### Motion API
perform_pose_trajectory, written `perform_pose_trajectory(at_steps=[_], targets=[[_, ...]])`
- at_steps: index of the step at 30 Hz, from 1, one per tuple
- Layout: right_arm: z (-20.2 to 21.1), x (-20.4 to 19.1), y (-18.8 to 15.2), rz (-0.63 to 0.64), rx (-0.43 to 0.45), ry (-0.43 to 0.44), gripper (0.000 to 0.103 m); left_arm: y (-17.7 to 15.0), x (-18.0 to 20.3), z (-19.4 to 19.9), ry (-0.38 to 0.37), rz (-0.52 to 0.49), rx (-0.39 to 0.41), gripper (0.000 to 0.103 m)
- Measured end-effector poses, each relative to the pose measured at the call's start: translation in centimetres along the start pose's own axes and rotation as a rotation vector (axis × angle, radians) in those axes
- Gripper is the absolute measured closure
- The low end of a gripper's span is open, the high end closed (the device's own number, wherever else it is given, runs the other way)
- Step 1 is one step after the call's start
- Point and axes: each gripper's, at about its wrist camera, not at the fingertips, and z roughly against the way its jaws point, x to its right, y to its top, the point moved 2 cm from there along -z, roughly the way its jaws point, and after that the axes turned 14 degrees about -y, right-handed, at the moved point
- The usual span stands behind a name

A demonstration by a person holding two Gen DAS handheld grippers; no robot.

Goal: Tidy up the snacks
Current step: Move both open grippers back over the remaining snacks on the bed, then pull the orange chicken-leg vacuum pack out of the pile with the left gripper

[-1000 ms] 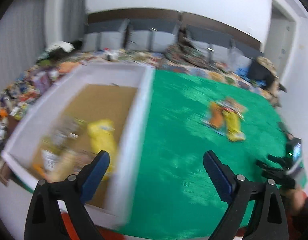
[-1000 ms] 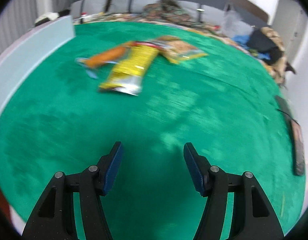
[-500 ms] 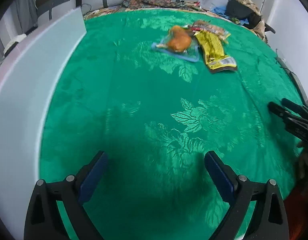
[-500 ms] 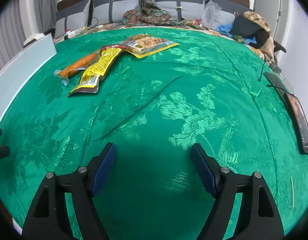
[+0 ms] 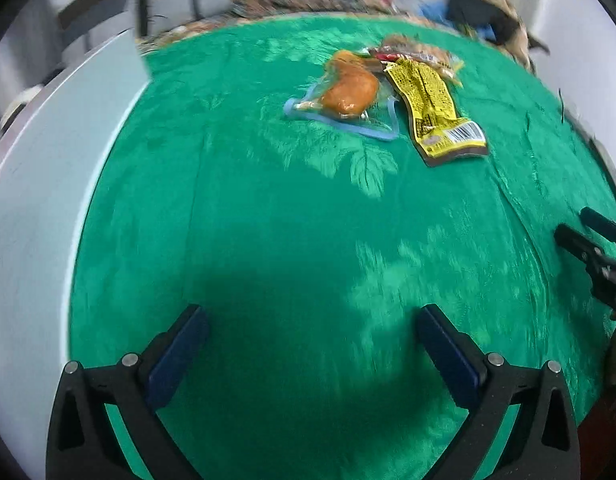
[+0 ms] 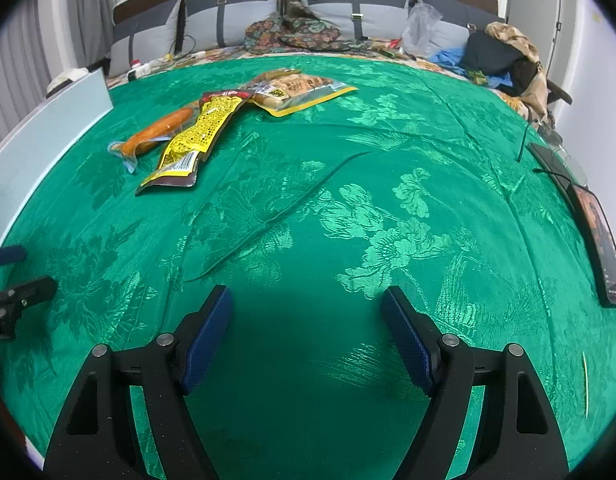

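A green brocade cloth (image 6: 388,208) with a woven flower pattern covers the bed, and three snack packs lie in a loose cluster toward its far left part. The yellow packet (image 6: 191,140) lies flat with its barcode end nearest; a clear pouch holding an orange piece (image 6: 155,134) lies just to its left, touching it, and a clear pack with a yellow border (image 6: 303,92) sits just beyond, its near corner under or against the yellow packet's far end.

The left hand-held gripper (image 5: 308,352) hangs over bare cloth, tilted steeply down, its jaws opening to full spread with nothing between the blue pads (image 5: 175,356). The snacks lie well ahead of it, and the picture from this side is slightly blurred. The white box wall (image 5: 39,208) runs along its left side, close by.

The right hand-held gripper (image 6: 308,340) is also released, jaws spread wide over empty cloth, pads touching nothing. The snack cluster lies well beyond it to the far left. Each gripper shows at the edge of the other's view, so they are side by side and apart.

Along the right edge of the bed lies a dark phone (image 6: 600,240). Grey cushions (image 6: 235,12) line the headboard, with patterned cloth and a heap of clothes (image 6: 504,56) at the far side.
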Motion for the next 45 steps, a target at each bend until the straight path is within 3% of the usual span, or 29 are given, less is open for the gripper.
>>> perform_pose_trajectory(at_steps=[3, 7, 12, 15, 16, 20, 24, 30, 34, 37, 43, 45], targets=[[0.0, 0.0, 0.0, 0.0, 0.0, 0.005, 0.022, 5.0, -0.2, 1.1, -0.05, -0.024, 0.046, 0.0], [0.0, 0.0, -0.1, -0.001, 0.0, 0.006, 0.022, 11.4, 0.1, 0.1, -0.151, -0.023, 0.027, 0.0], [0.0, 0.0, -0.1, -0.001, 0.0, 0.007, 0.021, 16.5, 1.4, -3.9, -0.093, -0.108, -0.017, 0.002], [0.0, 0.0, -0.1, -0.001, 0.0, 0.006, 0.021, 17.4, 2.3, -6.6, -0.055, -0.169, -0.083, 0.019], [0.0, 0.0, -0.1, -0.001, 0.0, 0.006, 0.021, 17.5, 2.2, -7.7, -0.022, -0.173, -0.112, 0.029], [0.0, 0.0, -0.1, -0.002, 0.001, 0.008, 0.021, 17.1, 0.7, -8.2, -0.085, -0.081, -0.071, 0.039], [-0.1, -0.1, 0.0, -0.003, 0.001, 0.01, 0.021, 15.3, -0.4, -7.3, -0.105, -0.035, -0.033, 0.042], [-0.1, -0.1, 0.0, -0.004, 0.002, 0.01, 0.021, 9.7, -1.2, -4.2, -0.089, 0.004, -0.024, 0.042], [-0.1, -0.1, 0.0, -0.004, 0.002, 0.01, 0.021, 5.0, -1.1, -1.4, -0.082, 0.013, -0.03, 0.037], [-0.1, -0.1, 0.0, -0.004, 0.002, 0.01, 0.021, 2.4, -1.3, -0.6, -0.049, 0.023, -0.027, 0.022], [-0.1, -0.1, 0.0, -0.004, 0.003, 0.01, 0.021, 1.8, -1.8, -1.0, 0.01, 0.046, 0.07, 0.001], [-0.1, -0.2, 0.0, -0.005, 0.003, 0.01, 0.021, 1.8, -2.0, -1.1, 0.022, 0.045, 0.122, 0.0]])
